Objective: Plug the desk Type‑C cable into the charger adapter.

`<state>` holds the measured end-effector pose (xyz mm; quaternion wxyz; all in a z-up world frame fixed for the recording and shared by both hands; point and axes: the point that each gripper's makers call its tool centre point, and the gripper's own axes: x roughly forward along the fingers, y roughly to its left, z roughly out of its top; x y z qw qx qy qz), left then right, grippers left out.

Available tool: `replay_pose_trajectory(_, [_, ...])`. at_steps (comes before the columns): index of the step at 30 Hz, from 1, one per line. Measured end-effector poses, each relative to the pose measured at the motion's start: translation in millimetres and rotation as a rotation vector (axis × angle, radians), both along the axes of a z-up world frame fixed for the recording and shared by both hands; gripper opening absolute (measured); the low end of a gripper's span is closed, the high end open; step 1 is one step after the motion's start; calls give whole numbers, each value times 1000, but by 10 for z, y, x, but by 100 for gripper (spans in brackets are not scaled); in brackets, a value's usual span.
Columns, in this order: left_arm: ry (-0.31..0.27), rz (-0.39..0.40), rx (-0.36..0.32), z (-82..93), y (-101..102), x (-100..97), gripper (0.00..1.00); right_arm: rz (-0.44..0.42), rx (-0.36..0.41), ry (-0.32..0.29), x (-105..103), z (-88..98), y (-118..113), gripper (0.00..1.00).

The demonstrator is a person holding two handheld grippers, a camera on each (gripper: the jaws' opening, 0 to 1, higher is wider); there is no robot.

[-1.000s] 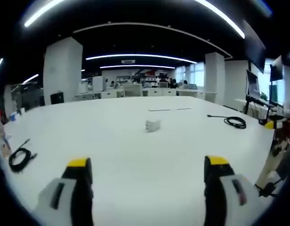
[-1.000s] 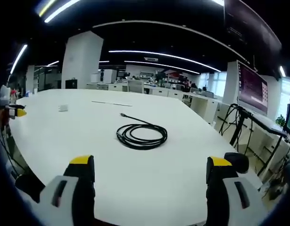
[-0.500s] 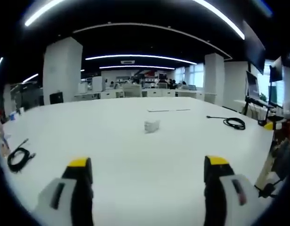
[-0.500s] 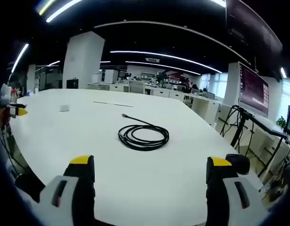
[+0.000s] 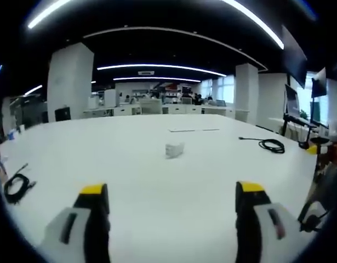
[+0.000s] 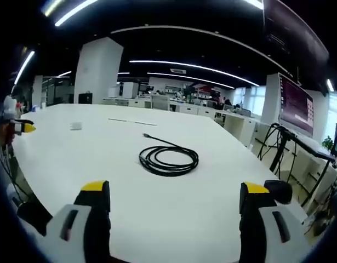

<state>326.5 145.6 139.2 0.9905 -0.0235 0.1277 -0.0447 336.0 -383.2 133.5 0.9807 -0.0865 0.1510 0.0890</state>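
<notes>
Ahead of the left claw (image 5: pixel 167 200), whose jaws stand wide apart with nothing between them, the charger adapter (image 5: pixel 174 149) sits alone as a small white block out on the white surface (image 5: pixel 102 159). My guess is the step in hand is the reach for it. To do that well, the claw should come in low and square and close on the block's flat sides, leaving the port face bare for the plug; which face carries the port is too small to tell. Far off to the right lies the coiled black Type-C cable (image 5: pixel 273 144), well apart from the adapter. A second dark cable (image 5: pixel 16 184) lies by the left edge and should be left alone. Nothing stands between claw and adapter.

Before the right claw (image 6: pixel 168 201), likewise wide and empty, the coiled cable (image 6: pixel 168 159) lies near the middle of the surface (image 6: pixel 75 153), its loose end with the plug (image 6: pixel 146 135) pointing away. I would grip just behind that plug, not the coil, so the loops can trail. The adapter (image 6: pixel 75 126) is a small speck far to the left. A monitor (image 6: pixel 294 105) and stand legs crowd the right edge, clear of the path.
</notes>
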Motion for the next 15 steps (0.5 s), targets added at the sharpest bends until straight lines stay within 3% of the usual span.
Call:
replay_pose_trajectory(7, [-10, -36, 13, 2, -24, 181, 90, 9, 0, -1, 1, -3, 33, 99])
replay_pose_trajectory(15, [2, -102, 44, -57, -53, 532, 87, 10, -4, -2, -2, 7, 44, 99])
